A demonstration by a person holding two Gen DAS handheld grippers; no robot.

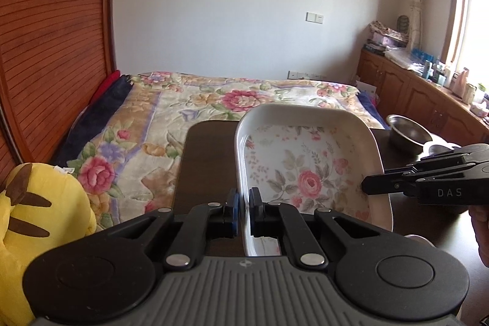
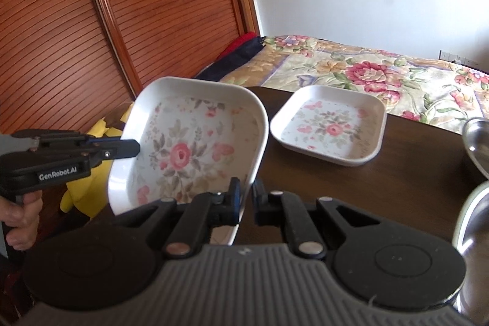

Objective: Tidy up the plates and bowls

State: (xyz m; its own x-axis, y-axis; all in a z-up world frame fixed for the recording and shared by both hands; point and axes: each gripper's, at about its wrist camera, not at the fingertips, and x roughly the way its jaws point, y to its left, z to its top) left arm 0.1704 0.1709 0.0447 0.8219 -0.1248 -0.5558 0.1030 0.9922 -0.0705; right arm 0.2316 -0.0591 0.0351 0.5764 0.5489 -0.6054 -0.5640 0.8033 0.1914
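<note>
Above the table (image 2: pixel 351 191), one floral plate (image 2: pixel 189 142) clamped by both grippers' jaws; another flat.

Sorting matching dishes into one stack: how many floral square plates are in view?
2. One floral plate is tilted up, both grippers at its rim; the other lies flat on the dark table. More may sit outside view.

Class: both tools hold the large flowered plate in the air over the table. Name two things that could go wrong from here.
1. Each tool, left and right, pinches only the thin rim of the tilted large plate; if the two pull unevenly, it might slip and drop onto the table.
2. The small plate and a metal bowl sit close by; a careless swing could knock them.
</note>
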